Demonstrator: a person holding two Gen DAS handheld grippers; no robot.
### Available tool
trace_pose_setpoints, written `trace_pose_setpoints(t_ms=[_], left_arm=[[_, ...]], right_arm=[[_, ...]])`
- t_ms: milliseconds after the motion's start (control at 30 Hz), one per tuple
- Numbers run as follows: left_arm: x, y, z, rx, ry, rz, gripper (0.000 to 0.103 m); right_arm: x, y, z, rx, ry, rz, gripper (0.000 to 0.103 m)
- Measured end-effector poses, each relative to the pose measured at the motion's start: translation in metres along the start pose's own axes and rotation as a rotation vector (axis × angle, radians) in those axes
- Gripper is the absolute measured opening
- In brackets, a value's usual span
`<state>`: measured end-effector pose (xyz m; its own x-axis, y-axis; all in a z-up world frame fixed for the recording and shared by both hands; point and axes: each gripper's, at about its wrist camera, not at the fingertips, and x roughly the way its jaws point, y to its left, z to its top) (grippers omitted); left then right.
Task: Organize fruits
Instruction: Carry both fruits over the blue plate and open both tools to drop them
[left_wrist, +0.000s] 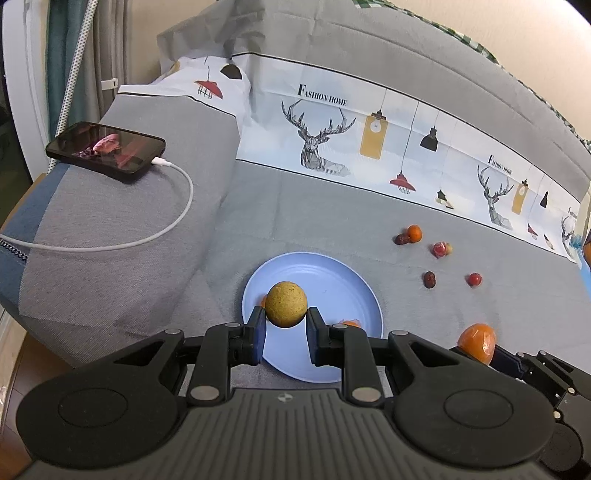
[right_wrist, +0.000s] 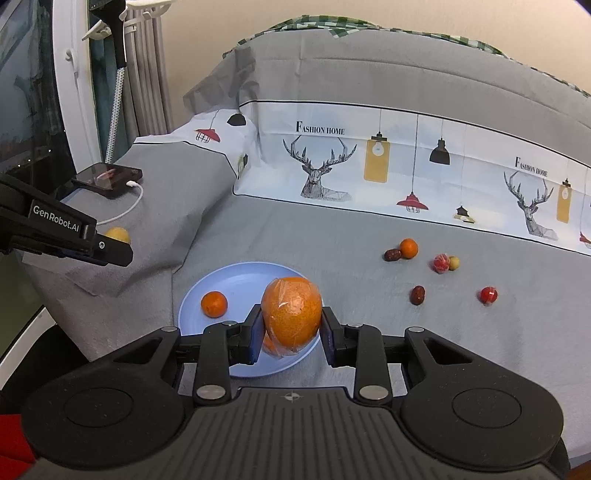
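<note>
Resting on the grey bed cover (right_wrist: 295, 236), the blue plate (right_wrist: 195, 299) is the collection point; it lies at the foot of a raised grey cushion (left_wrist: 122, 236). One small orange (right_wrist: 214, 304) sits on the plate's left half.

Left gripper (left_wrist: 285, 319): jaws closed on a round yellow-brown fruit (left_wrist: 286, 303), held clear above the plate. In the right wrist view this gripper enters from the left edge, with the fruit (right_wrist: 117, 235) showing just past its tip.

Right gripper (right_wrist: 290, 326): jaws closed on a large orange wrapped in clear film (right_wrist: 291, 314), held over the near right part of the plate. More orange shows directly beneath it; whether that is a separate fruit cannot be determined. In the left wrist view the wrapped orange (left_wrist: 477, 341) appears just beyond the plate's right rim.

Loose fruit remains on the cover, right of the plate and well apart from it:
- a small orange (right_wrist: 409, 248) touching a dark red date (right_wrist: 392, 254);
- a red wrapped fruit (right_wrist: 440, 263) just beside a small yellow-green fruit (right_wrist: 454, 263);
- a second dark date (right_wrist: 417, 294), lying alone;
- a small red fruit (right_wrist: 488, 295), farthest right.

Surroundings: a phone (left_wrist: 105, 149) with its screen lit lies on top of the cushion, with a white charging cable (left_wrist: 173, 218) plugged in. A printed band with deer heads and hanging lamps (left_wrist: 332, 140) runs across the bedding behind the fruit.
</note>
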<state>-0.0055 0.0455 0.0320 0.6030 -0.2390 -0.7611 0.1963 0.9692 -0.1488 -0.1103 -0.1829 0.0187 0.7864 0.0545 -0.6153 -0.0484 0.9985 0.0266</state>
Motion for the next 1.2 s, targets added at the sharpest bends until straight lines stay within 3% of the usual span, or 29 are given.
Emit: trace_pose_setpoints(t_ms=[600,1200], left_arm=[[0.05,-0.008,0.025,0.028,0.06,0.016,0.025],[0.137,-0.014,0.037,0.085,0.186,0.031,0.025]], right_arm=[[0.048,-0.006,0.009,0.024,0.061,0.026,0.033],[0.125,-0.004,0.013,0.031,0.169,0.046,0.033]])
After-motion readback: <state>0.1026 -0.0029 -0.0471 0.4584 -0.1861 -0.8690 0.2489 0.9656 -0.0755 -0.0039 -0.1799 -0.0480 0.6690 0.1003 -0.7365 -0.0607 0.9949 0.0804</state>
